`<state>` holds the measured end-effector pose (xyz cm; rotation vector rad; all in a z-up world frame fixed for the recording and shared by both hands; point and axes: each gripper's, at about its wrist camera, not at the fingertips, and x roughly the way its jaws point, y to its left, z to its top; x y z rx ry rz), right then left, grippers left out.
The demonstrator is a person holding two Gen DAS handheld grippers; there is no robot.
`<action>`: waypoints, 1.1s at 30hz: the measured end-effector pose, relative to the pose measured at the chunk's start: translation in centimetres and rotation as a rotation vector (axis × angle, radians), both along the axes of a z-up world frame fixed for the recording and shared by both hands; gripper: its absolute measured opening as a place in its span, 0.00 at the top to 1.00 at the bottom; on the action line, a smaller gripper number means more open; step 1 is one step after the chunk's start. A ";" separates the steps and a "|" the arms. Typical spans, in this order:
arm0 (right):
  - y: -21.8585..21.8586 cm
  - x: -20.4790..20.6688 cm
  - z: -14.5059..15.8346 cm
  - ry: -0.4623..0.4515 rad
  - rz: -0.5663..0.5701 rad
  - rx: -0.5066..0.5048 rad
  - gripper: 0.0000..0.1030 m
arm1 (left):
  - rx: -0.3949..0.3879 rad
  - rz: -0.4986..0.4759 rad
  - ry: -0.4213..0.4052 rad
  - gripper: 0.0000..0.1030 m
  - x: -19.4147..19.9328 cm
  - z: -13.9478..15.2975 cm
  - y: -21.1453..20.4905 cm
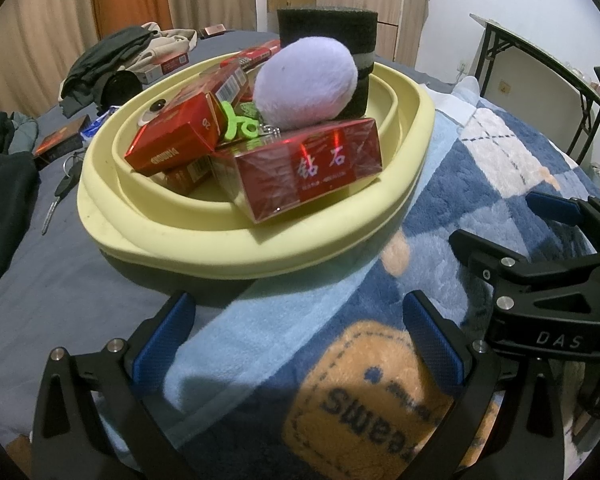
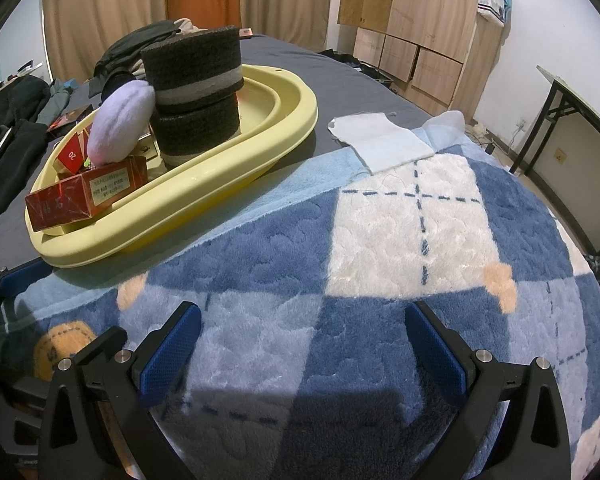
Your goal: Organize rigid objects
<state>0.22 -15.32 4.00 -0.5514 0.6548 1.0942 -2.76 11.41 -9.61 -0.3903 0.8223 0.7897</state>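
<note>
Red boxes point(image 1: 308, 172) crowd the yellow basin point(image 1: 260, 248) at 12 o'clock, lower ones seemingly half-buried; left gripper point(image 1: 296, 344) and right gripper point(image 2: 304, 352) gape wide, empty, over fuzzy blanket point(image 2: 380, 240).

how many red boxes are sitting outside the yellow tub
2 that I can see. One red box lies by the clothes pile behind the yellow tub; another red box sits left of it near the keys. More may be hidden under the clothes.

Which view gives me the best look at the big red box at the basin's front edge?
Left wrist view: the big red box faces the camera, characters readable, resting against the yellow basin rim. The right wrist view shows it smaller, from the side, at the basin's near end.
</note>
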 end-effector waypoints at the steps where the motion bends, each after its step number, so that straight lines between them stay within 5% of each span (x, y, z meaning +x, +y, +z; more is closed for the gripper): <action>1: 0.0 0.0 0.0 0.000 0.000 0.000 0.00 | 0.000 0.000 0.000 0.00 0.0 0.0 0.0; 33: 0.0 0.0 0.0 0.000 0.000 0.000 0.00 | 0.000 0.000 -0.001 0.00 -0.1 0.0 0.0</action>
